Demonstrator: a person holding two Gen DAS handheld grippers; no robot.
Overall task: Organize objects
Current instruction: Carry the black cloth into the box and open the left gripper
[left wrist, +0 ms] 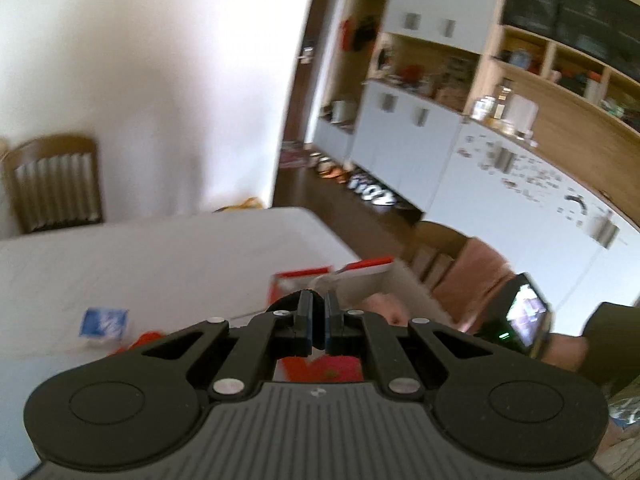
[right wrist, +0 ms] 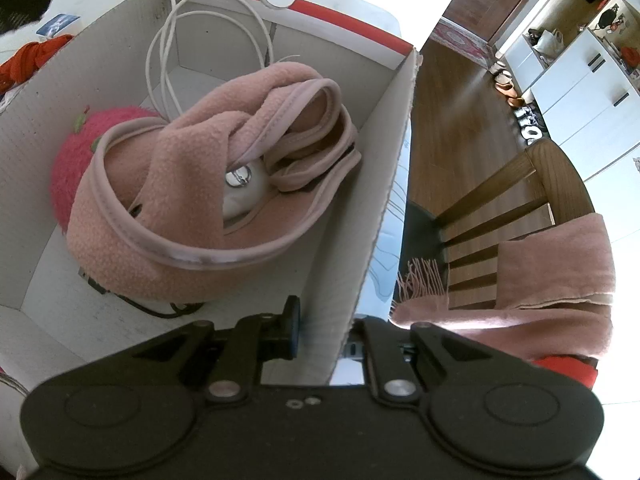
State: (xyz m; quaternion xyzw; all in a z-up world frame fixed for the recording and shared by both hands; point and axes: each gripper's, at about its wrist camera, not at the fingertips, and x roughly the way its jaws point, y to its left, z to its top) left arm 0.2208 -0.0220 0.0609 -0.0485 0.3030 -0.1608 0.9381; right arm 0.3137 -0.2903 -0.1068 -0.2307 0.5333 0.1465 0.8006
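A white cardboard box (right wrist: 384, 128) with a red rim stands on the table. It holds a pink fleece item (right wrist: 192, 208), a white cable (right wrist: 168, 40), a pink plush strawberry (right wrist: 76, 160) and a small white device (right wrist: 244, 192). My right gripper (right wrist: 324, 320) has its jaws on either side of the box's right wall; the right finger is hidden behind the wall. My left gripper (left wrist: 316, 316) is shut on something dark, above the box (left wrist: 360, 276), whose rim shows ahead. A red cloth (right wrist: 36, 56) and a blue packet (left wrist: 104, 322) lie on the table.
The white table (left wrist: 160, 252) has a wooden chair (left wrist: 52, 184) at its far side. Another chair (right wrist: 520, 208) with a pink scarf (right wrist: 560, 280) stands right of the box. White cabinets (left wrist: 420, 140) line the room. A wrist with a smartwatch (left wrist: 520, 316) shows at right.
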